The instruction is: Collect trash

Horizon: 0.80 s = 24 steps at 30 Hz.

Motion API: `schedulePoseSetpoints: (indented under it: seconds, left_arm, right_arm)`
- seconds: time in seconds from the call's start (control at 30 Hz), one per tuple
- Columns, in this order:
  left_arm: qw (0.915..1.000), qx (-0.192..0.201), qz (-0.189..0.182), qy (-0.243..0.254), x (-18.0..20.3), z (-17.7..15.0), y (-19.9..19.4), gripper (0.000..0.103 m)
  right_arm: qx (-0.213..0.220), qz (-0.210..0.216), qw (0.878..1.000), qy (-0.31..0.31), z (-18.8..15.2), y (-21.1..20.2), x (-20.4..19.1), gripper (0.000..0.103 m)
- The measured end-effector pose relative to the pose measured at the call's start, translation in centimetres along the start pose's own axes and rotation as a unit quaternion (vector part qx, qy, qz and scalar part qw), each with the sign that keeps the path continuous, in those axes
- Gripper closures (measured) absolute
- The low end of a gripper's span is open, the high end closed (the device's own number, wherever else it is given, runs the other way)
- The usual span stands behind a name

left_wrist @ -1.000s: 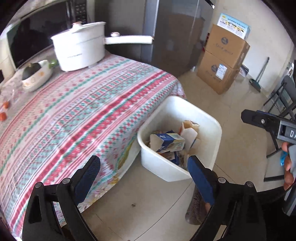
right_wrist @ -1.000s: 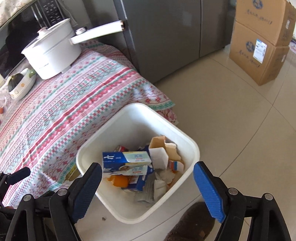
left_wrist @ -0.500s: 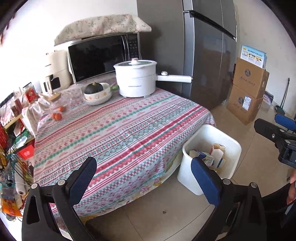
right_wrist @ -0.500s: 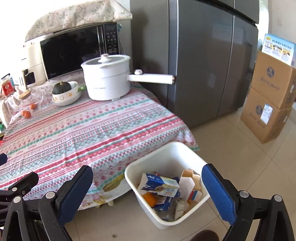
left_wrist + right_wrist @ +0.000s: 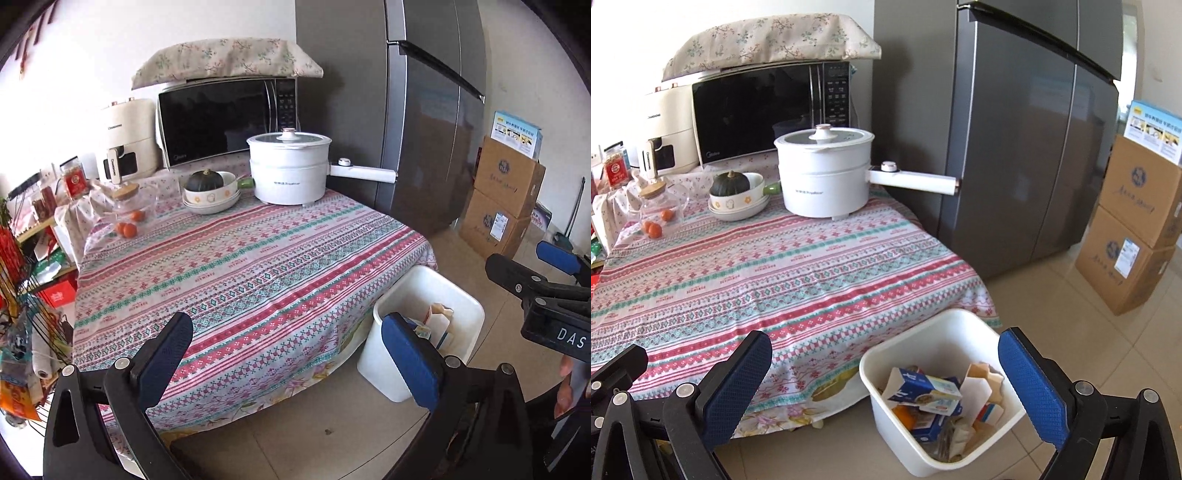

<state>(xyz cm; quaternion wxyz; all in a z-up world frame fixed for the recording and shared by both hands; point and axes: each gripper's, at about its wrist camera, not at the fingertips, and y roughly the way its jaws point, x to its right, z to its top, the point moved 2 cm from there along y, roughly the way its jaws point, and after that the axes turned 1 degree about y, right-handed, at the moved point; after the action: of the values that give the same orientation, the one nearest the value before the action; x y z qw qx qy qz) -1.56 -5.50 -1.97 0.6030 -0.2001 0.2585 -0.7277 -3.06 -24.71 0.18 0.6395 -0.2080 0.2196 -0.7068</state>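
The white bin (image 5: 945, 391) stands on the floor just beside the table's front-right corner, touching the hanging tablecloth (image 5: 775, 288). Inside it lie the collected trash pieces: a blue-white carton (image 5: 923, 391), torn cardboard (image 5: 979, 384), something orange, other paper. On the cloth near the bin I see no loose trash; only a white pot (image 5: 823, 177), a bowl with a dark squash (image 5: 738, 195) and a glass jar w/ orange fruits (image 5: 657, 214) at the far side from the bin.

The relation that matters: the bin lies below and ahead of the right gripper (image 5: 886, 391), almost between its fingers in the right wrist view, so the right hand is nearer. For the left gripper (image 5: 291, 362) the bin (image 5: 424, 332) is to the right side, partly behind its right finger.

Right gripper jaws are opening, nothing between them; the pads are bare. Left gripper is released too, wide apart, empty. Both point forward and moderately down, over the table edge, approx. side by side. The right gripper (image 5: 546, 291) shows at the right rim of the left wrist view.

Judgement: task seems near finished, unless trash remains outside these views.
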Motion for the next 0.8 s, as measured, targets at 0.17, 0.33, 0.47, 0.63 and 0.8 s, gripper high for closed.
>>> schedulePoseSetpoints:
  seconds: [0.17,0.33,0.47,0.63,0.8]
  left_arm:
    - [1.0000,0.004,0.001,0.002,0.18,0.01,-0.16,0.000]
    - [1.0000,0.003,0.003,0.002,0.21,-0.06,-0.11,0.000]
    - [1.0000,0.003,0.003,0.003,0.23,-0.07,-0.11,0.000]
    - [1.0000,0.004,0.004,0.002,0.30,-0.02,-0.12,0.000]
    - [1.0000,0.003,0.004,0.001,0.30,0.10,-0.14,0.000]
  right_arm:
    - [-0.001,0.003,1.000,-0.001,-0.05,0.01,-0.04,0.002]
    - [0.002,0.004,1.000,0.000,-0.01,-0.17,0.03,0.002]
    - [0.002,0.003,1.000,0.002,0.03,-0.14,0.16,0.002]
    - [0.003,0.003,1.000,0.002,0.10,-0.18,0.30,0.002]
    - [0.003,0.002,1.000,0.000,0.10,-0.10,0.33,0.002]
